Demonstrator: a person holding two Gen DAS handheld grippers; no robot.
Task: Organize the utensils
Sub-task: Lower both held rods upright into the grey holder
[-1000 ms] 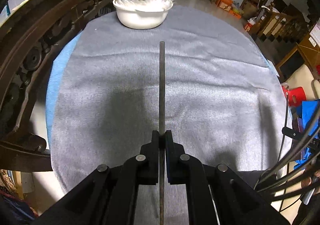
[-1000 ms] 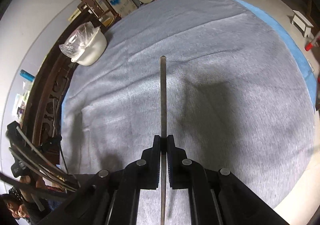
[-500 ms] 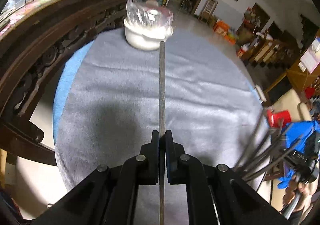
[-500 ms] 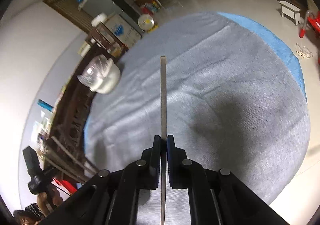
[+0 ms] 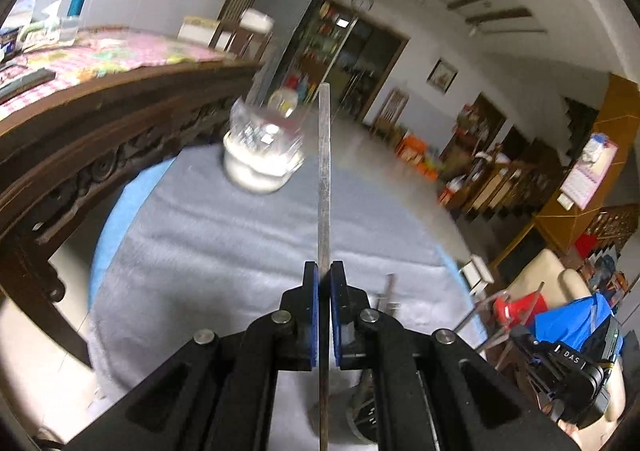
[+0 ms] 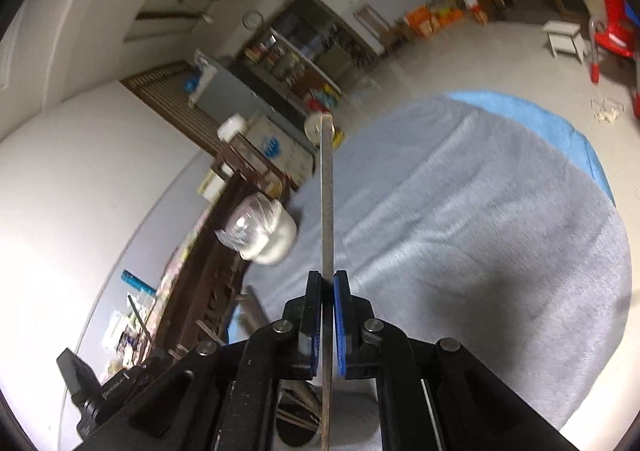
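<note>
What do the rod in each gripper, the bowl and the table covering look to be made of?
Left rod and right rod: likely metal, dull grey with a faint sheen. Bowl: glossy white, ceramic or plastic, under crinkled clear plastic film. Table covering: grey fabric, softly napped and creased.

Your left matte-black two-finger gripper (image 5: 324, 271) and its right twin (image 6: 327, 279) look identical: angular black linkage arms, 4 round silver pivot screws each, blue pads (image 6: 340, 327) lining the fingers.
</note>
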